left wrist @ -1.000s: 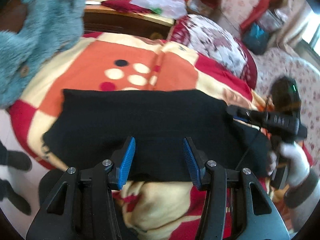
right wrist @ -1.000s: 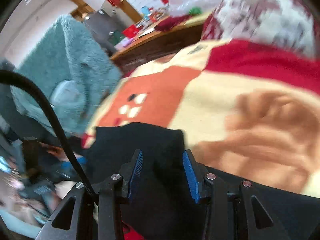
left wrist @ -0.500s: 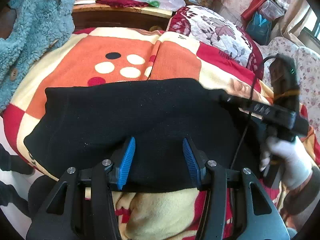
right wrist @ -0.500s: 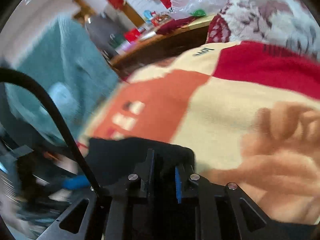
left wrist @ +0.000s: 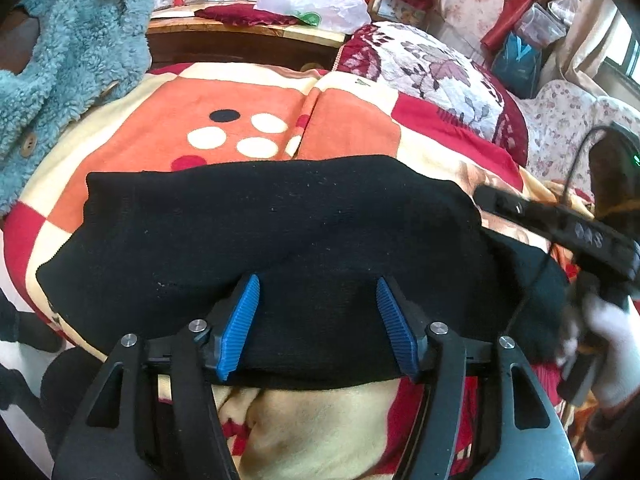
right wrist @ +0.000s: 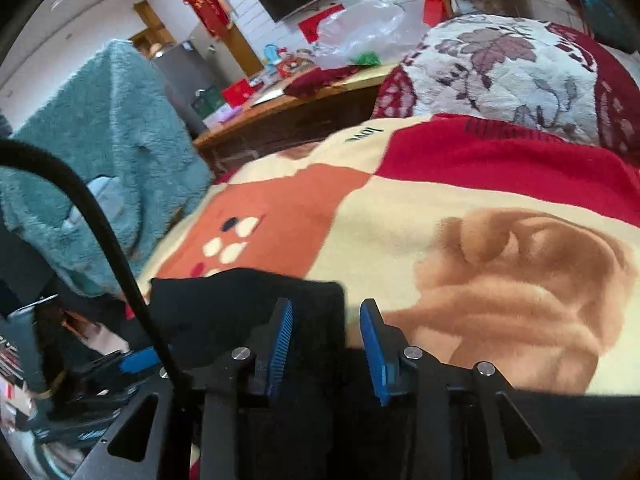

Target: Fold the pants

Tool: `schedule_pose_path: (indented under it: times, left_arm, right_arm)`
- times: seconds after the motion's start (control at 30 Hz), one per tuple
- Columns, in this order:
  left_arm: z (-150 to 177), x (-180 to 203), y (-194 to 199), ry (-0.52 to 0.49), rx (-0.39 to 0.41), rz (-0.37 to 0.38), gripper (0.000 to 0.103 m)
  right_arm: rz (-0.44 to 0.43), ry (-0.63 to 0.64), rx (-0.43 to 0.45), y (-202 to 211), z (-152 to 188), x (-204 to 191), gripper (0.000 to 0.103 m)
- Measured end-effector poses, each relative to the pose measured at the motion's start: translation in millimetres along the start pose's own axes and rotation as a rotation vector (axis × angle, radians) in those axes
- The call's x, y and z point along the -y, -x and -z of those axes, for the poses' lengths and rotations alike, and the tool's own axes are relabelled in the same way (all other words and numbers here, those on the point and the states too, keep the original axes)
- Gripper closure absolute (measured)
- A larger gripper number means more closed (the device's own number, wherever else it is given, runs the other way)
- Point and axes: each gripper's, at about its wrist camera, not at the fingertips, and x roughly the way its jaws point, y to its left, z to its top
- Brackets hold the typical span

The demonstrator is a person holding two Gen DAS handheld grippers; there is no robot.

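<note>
The black pants [left wrist: 280,248] lie folded in a wide band across the patterned blanket. My left gripper [left wrist: 318,322] is open, its blue pads over the near edge of the pants with the fabric under them. My right gripper [right wrist: 326,340] is open at the right end of the pants [right wrist: 248,304], whose corner edge lies between the pads. In the left wrist view the right gripper [left wrist: 556,224] shows at the right end of the pants, held by a white-gloved hand.
The patterned blanket [left wrist: 248,120] covers the bed. A floral pillow [left wrist: 440,72] lies at the far right. A teal fleece coat [left wrist: 72,48] hangs at the left. A wooden desk [left wrist: 248,36] with a plastic bag stands behind the bed.
My right gripper was shut on the pants corner half a second ago and is open now. The top layer of the pants has come down flat. My left gripper stayed open.
</note>
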Motion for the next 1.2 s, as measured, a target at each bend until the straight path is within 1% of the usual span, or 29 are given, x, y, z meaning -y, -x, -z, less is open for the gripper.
schedule_pose_path:
  times: [0.03,0.07,0.1,0.17,0.2,0.23,0.33,0.4,0.47,0.53,0.63,0.77,0.83,0.93,1.03,1.1,1.2]
  left_arm:
    - [1,2,-1,-0.011,0.004,0.003,0.033]
    - [3,7,-2,-0.043,0.010,-0.013,0.031]
    - [5,12,-3,-0.078,0.019,-0.042,0.031]
    - [8,19,-1,-0.126,0.036,-0.080,0.031]
    - [9,22,1,-0.145,0.049,-0.092,0.031]
    - [10,23,3,-0.153,0.052,-0.089,0.031]
    - [8,26,11,-0.140,0.056,-0.046,0.031]
    - [4,31,18,-0.125,0.065,0.004,0.031]
    - [2,41,22,-0.134,0.066,0.037,0.031]
    - [1,53,23,-0.162,0.060,0.072,0.031]
    - [2,72,20,-0.215,0.041,0.122,0.031]
    - [-1,96,12,-0.288,0.011,0.192,0.031]
    - [-5,107,6,-0.335,-0.014,0.235,0.031]
    - [-15,125,-2,-0.418,-0.045,0.283,0.031]
    - [-24,138,-12,-0.490,-0.071,0.315,0.031]
    - [-29,147,-20,-0.531,-0.089,0.326,0.031]
    - [-33,158,-31,-0.583,-0.110,0.346,0.031]
  right_arm:
    - [-0.001,0.017,-0.010,1,3,-5,0.069]
    - [0.004,0.040,-0.023,0,6,-9,0.069]
    - [0.020,0.072,-0.043,-4,10,-12,0.069]
    - [0.126,0.146,-0.092,-20,19,-15,0.068]
    - [0.140,0.152,-0.100,-26,21,-15,0.066]
    - [0.141,0.143,-0.081,-25,21,-12,0.065]
    - [0.168,0.149,-0.057,-12,21,-19,0.063]
    - [0.164,0.153,-0.054,2,24,-22,0.062]
    - [0.156,0.133,-0.051,20,30,-18,0.061]
    - [0.169,0.099,-0.047,42,40,-9,0.056]
    - [0.215,0.048,-0.031,81,60,11,0.055]
    - [0.314,-0.012,-0.030,130,80,48,0.053]
    - [0.352,-0.025,-0.059,145,88,66,0.052]
    - [0.379,-0.009,-0.137,153,90,84,0.052]
    - [0.368,0.059,-0.193,153,86,88,0.051]
    - [0.351,0.111,-0.252,149,80,92,0.051]
    - [0.361,0.210,-0.338,141,72,101,0.050]
